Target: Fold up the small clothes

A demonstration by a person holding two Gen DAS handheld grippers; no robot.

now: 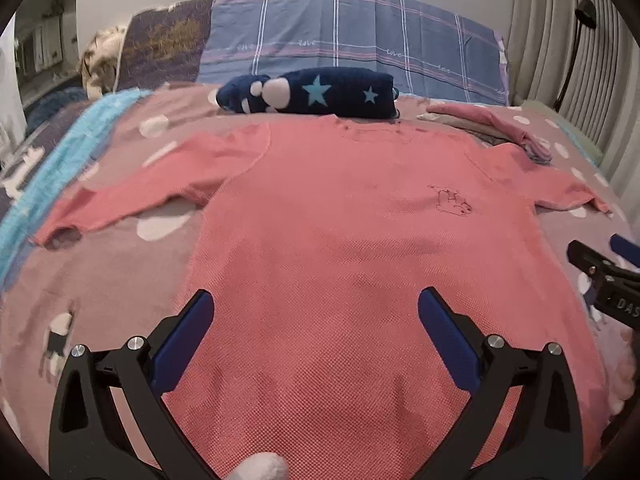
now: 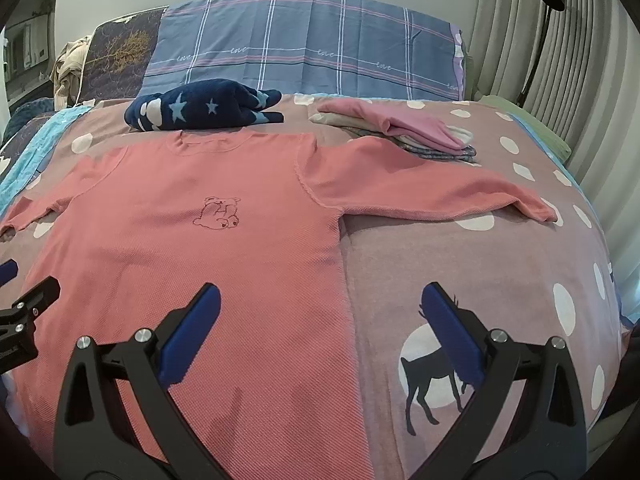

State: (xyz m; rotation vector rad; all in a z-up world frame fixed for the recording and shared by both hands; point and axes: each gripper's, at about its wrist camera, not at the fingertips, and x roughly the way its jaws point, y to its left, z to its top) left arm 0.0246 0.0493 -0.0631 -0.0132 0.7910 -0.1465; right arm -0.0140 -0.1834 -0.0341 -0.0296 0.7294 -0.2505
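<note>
A coral-pink long-sleeved child's shirt point(image 1: 340, 240) lies flat and face up on the bed, sleeves spread, with a small bear outline point(image 2: 218, 214) on the chest. It also shows in the right wrist view point(image 2: 192, 240). My left gripper point(image 1: 316, 320) is open and empty over the shirt's lower middle. My right gripper point(image 2: 320, 312) is open and empty, straddling the shirt's right side edge near the hem. The right gripper also shows at the right edge of the left wrist view point(image 1: 600, 264).
A navy star-patterned rolled garment point(image 2: 200, 110) lies beyond the collar. A stack of folded clothes point(image 2: 404, 130) sits at the back right, under the right sleeve's edge. Plaid pillows point(image 2: 304, 48) line the headboard. A blue blanket point(image 1: 52, 184) lies at left. A lamp point(image 2: 548, 20) and curtain stand at right.
</note>
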